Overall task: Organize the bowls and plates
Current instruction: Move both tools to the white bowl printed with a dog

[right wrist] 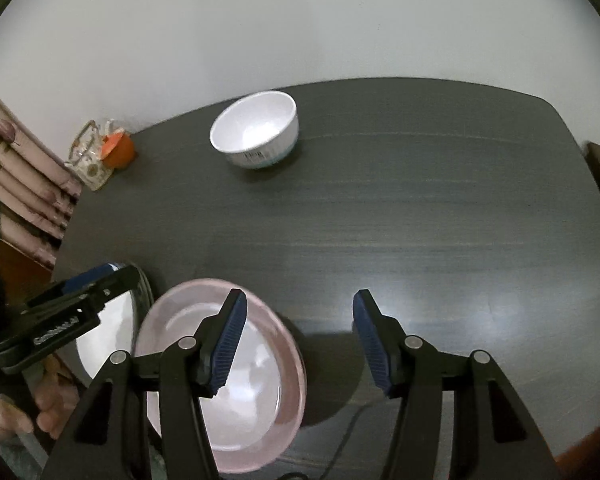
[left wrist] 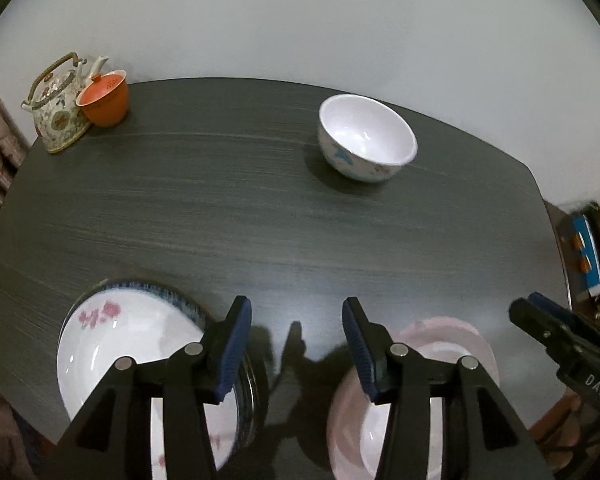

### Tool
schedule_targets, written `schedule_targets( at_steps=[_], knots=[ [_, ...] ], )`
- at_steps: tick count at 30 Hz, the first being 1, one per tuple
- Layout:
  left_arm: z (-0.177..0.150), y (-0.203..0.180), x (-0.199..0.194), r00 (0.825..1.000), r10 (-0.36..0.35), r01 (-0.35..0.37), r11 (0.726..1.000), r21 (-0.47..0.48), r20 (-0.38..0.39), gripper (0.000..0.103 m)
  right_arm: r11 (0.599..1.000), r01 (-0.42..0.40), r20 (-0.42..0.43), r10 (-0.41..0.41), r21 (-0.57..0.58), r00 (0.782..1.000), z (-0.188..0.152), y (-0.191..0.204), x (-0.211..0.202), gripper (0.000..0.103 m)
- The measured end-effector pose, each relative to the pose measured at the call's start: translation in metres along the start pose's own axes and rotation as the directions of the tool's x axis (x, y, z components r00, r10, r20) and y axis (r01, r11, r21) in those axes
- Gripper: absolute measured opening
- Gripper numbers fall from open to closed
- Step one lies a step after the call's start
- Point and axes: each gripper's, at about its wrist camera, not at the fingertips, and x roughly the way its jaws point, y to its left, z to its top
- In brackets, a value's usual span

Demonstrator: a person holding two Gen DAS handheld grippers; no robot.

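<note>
A white plate with pink flowers (left wrist: 112,344) tops a stack of blue-rimmed plates at the near left of the dark table (left wrist: 260,208). A pink plate (left wrist: 452,340) lies at the near right. My left gripper (left wrist: 298,344) hangs open over the bare strip between them, with nothing between its pads. A white bowl with blue marks (left wrist: 368,136) stands far back. In the right wrist view my right gripper (right wrist: 300,340) is open above the pink plate's (right wrist: 256,392) right rim, not touching it. The bowl (right wrist: 256,130) stands beyond.
A patterned teapot (left wrist: 58,108) and an orange cup (left wrist: 104,98) sit at the far left corner. The right gripper (left wrist: 536,308) shows at the right edge. In the right wrist view, the left gripper (right wrist: 100,278) crosses the plate stack (right wrist: 108,332), with a hand (right wrist: 48,412) below.
</note>
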Motion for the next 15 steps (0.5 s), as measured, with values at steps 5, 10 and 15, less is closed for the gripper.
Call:
schedule_targets(
  at_steps=[5, 10, 15],
  knots=[
    [0.033, 0.011, 0.018, 1.0, 0.013, -0.012, 0.999, -0.048, 0.027, 0.048, 1.0, 0.004, -0.021, -0.004, 0.011, 1.0, 0.024, -0.011, 0.019, 0.053],
    [0.065, 0.014, 0.033, 1.0, 0.016, -0.014, 0.997, -0.076, 0.023, 0.048, 1.0, -0.016, -0.04, 0.017, 0.016, 0.999, 0.045, -0.017, 0.038, 0.053],
    [0.091, 0.01, 0.048, 1.0, 0.012, -0.012, 0.997, -0.078, 0.005, 0.048, 0.999, -0.04, -0.044, 0.041, 0.023, 0.998, 0.07, -0.02, 0.056, 0.053]
  ],
)
